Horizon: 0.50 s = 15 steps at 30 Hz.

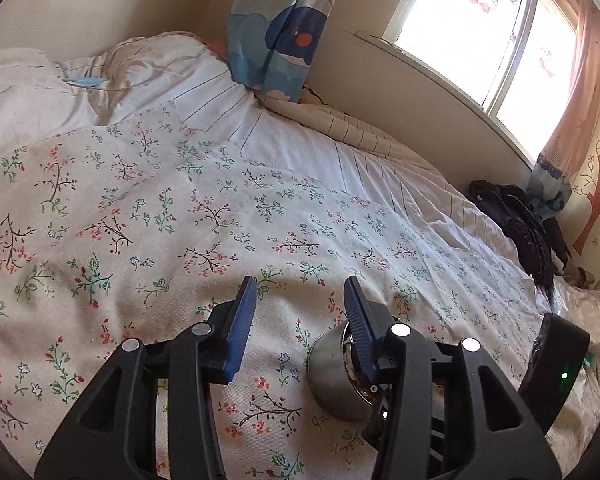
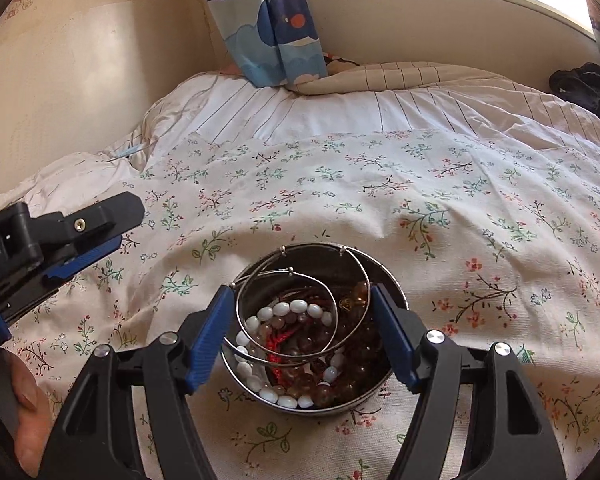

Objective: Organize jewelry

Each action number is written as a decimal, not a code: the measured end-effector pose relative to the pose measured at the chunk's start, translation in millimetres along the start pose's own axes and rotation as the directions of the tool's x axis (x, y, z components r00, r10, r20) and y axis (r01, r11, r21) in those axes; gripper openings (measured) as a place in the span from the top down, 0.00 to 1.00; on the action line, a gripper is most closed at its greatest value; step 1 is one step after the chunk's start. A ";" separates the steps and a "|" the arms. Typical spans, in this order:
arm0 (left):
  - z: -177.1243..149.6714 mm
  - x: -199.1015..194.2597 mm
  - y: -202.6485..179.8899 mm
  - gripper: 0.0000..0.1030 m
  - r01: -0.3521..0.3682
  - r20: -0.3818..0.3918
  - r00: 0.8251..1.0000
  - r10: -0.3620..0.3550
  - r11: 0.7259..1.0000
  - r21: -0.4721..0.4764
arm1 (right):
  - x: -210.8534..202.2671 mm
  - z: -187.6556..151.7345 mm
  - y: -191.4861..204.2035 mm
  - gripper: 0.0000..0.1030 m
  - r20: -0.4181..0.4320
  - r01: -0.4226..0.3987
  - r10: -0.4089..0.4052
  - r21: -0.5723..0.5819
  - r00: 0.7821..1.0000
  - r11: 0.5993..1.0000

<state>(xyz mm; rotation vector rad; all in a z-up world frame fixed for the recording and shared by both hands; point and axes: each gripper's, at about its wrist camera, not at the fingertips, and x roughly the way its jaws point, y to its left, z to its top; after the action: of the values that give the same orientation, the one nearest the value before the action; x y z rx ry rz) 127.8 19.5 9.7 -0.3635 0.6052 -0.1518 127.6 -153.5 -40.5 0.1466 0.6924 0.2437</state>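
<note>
A round metal bowl stands on the floral bedspread, right in front of my right gripper. It holds a white bead bracelet, amber and brown bead bracelets, a red cord and thin silver bangles that lean on its rim. My right gripper is open and empty, its fingers on either side of the bowl's top. My left gripper is open and empty, just left of the bowl; it also shows at the left of the right wrist view.
The bed fills both views, with a striped white quilt and a pillow at the back. A whale-print curtain hangs by the window. A black bag lies at the bed's far right.
</note>
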 end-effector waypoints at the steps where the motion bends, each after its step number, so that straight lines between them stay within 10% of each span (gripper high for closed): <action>1: -0.3 0.0 -0.8 0.57 0.001 0.000 1.000 -0.001 1.000 0.005 | 0.6 0.0 -0.5 0.32 -0.003 0.002 -0.002 0.005 1.000 1.000; 15: -1.7 -2.0 -5.9 0.49 -0.021 -0.002 1.000 0.021 0.999 0.033 | -18.5 -1.1 -9.4 0.30 0.042 0.002 -0.003 0.032 0.999 0.999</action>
<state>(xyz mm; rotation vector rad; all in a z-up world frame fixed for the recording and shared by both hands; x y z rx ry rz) 125.0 14.0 11.6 -0.3248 0.6081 -0.1423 114.7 -167.5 -32.0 0.1814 0.6546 0.2262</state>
